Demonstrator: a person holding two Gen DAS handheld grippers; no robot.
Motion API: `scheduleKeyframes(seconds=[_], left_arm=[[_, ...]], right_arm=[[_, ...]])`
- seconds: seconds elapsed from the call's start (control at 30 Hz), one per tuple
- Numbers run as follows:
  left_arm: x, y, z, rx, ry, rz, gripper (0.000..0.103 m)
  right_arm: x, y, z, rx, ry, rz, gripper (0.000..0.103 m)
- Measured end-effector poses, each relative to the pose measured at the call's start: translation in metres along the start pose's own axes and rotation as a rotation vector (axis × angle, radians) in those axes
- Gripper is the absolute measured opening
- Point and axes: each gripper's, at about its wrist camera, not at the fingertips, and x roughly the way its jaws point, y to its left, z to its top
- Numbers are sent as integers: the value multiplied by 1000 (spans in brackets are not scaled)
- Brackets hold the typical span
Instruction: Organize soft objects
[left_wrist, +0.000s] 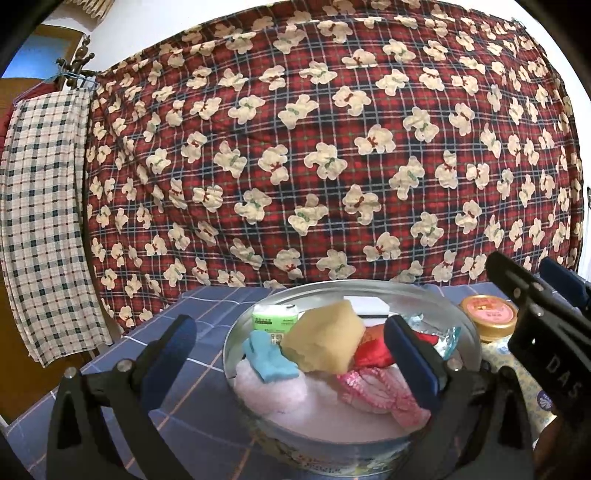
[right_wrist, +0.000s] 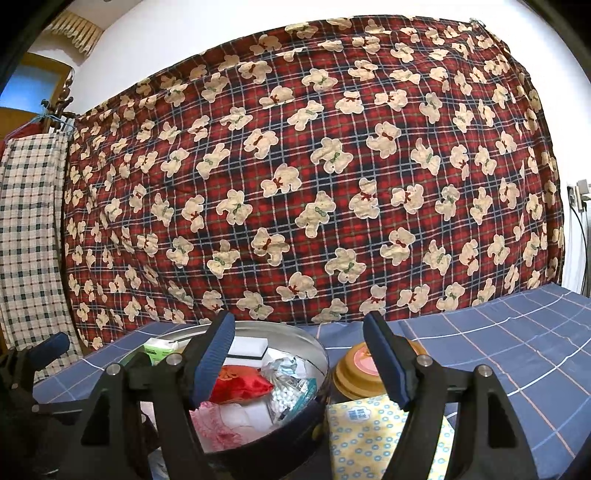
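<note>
Blue-padded jaws of the left gripper (left_wrist: 291, 354) are spread wide and empty over the round metal tin (left_wrist: 466, 320). At twelve o'clock the yellow foam sponge (left_wrist: 323, 339) lies topmost: judged light and squashy, best pinched across its middle. The right gripper (right_wrist: 299, 362), likewise gaping, hangs over the tin's rim, with open tablecloth at two o'clock.

A red plaid blanket (left_wrist: 314, 147) printed with bears hangs behind the tabletop (right_wrist: 498, 343). A checked cloth (left_wrist: 40, 221) hangs left of it.
</note>
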Motion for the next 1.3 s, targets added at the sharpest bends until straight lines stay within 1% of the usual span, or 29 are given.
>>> scheduleKeyframes(seconds=[1.3], left_arm=[[2, 5, -2, -9, 7, 7, 103]], right_arm=[[1, 2, -2, 4, 16, -4, 75]])
